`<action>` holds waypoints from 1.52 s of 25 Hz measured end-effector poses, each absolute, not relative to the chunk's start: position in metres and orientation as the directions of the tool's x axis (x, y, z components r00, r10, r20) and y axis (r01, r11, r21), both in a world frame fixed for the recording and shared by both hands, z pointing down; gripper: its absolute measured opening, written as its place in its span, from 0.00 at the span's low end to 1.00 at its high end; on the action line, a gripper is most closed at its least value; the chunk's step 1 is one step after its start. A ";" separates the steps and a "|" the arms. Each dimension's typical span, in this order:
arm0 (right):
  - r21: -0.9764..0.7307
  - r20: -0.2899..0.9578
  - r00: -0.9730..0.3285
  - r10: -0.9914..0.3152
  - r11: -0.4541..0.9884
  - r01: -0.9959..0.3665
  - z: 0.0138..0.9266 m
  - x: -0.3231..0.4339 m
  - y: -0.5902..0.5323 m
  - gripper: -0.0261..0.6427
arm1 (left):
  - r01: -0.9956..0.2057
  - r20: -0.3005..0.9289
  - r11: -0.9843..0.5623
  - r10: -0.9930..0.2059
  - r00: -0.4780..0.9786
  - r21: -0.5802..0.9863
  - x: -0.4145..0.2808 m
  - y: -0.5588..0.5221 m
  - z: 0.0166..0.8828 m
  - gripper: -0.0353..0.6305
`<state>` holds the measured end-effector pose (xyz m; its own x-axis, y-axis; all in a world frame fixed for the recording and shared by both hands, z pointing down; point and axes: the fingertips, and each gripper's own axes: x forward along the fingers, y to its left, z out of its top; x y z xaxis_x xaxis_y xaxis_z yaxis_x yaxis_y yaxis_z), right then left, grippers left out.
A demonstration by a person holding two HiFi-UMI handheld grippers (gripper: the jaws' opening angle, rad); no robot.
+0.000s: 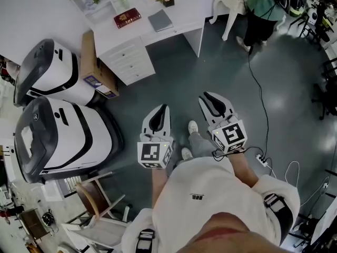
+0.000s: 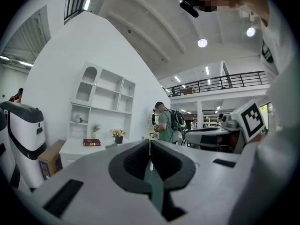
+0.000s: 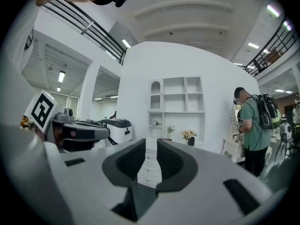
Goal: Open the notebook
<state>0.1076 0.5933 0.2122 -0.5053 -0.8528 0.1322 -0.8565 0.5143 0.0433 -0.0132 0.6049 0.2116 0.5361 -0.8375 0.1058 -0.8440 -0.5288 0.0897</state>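
Hovering side by side over the floor (image 1: 174,73), the left gripper (image 1: 160,109) has jaws together, the right gripper (image 1: 209,98) a narrow empty gap; the grey notebook (image 1: 160,20) lies shut on the far white desk (image 1: 184,10), right of a red book (image 1: 127,18)

Your white sweatshirt (image 1: 210,191) at lower centre with a small black chest mark, black straps (image 1: 276,205) on its sleeves, grey trousers (image 1: 199,143), white shoes (image 1: 193,126), left gripper (image 1: 161,108) and right gripper (image 1: 206,96) pale grey, black-lined inside, black-and-white marker cubes (image 1: 154,155) at their backs
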 end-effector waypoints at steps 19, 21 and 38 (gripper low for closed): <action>0.004 0.153 -0.561 -0.814 0.568 -0.823 0.223 0.127 0.430 0.13 | -0.860 0.155 -0.504 -0.846 0.509 0.074 0.017 0.448 0.221 0.05; 0.002 0.155 -0.567 -0.809 0.574 -0.819 0.223 0.130 0.415 0.13 | -0.863 0.159 -0.500 -0.849 0.505 0.071 0.021 0.434 0.220 0.05; 0.005 0.175 -0.599 -0.781 0.610 -0.793 0.234 0.144 0.327 0.13 | -0.883 0.172 -0.467 -0.866 0.469 0.058 0.037 0.350 0.226 0.05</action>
